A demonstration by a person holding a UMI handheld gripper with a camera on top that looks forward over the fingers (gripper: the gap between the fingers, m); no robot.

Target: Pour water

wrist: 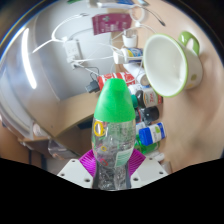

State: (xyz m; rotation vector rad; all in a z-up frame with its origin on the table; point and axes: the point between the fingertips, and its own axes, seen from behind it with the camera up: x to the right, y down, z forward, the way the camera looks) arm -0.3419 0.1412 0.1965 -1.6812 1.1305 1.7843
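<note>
A clear plastic water bottle (113, 140) with a green cap (116, 99) and a yellow-green label stands upright between my fingers. My gripper (112, 165) is shut on the bottle, both purple pads (91, 160) pressing on its lower body. A white cup with a green outside and handle (170, 64) is beyond the bottle to the right, tilted with its open mouth facing me. The bottle's base is hidden.
Small bottles and jars (150, 135) stand just right of the bottle, one with a blue cap. A cluttered counter with a white box (110, 22) and cables lies behind. A wooden surface (50, 85) is to the left.
</note>
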